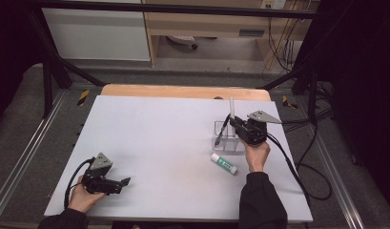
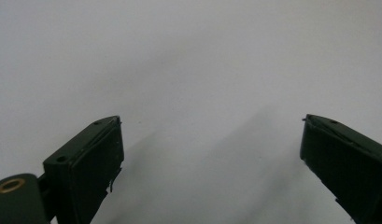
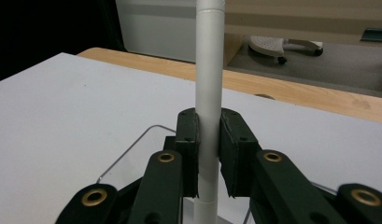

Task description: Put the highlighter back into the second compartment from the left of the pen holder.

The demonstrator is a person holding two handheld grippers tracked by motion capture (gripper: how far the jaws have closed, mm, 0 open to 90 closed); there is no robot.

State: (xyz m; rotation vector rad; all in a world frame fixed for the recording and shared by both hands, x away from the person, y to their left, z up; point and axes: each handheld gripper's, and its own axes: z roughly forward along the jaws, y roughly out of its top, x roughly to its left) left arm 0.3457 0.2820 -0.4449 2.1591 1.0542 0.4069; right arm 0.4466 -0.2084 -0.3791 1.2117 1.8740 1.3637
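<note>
The bench carries a pale grey sheet over nearly its whole top, with a strip of bare wood showing along the far edge. Most of the sheet is open: the whole middle and far left lie bare, and things gather only at the right side and the near left corner.

A clear holder stands toward the right of the bench; its walls are hard to make out, and in the right gripper view its thin rim is cut off behind the tongs. A dark pen leans inside it, tilted.

The right tongs sit at the holder, clamped on a white pen that stands upright, its top rising above them; the right gripper view shows the jaws pressed to both sides of the barrel, whose ends run out of frame.

The left tongs rest low at the near left corner, well apart from everything else, their jaws wide apart over bare sheet.

A white glue stick with a green label lies on its side just in front of the holder, near the right hand.
</note>
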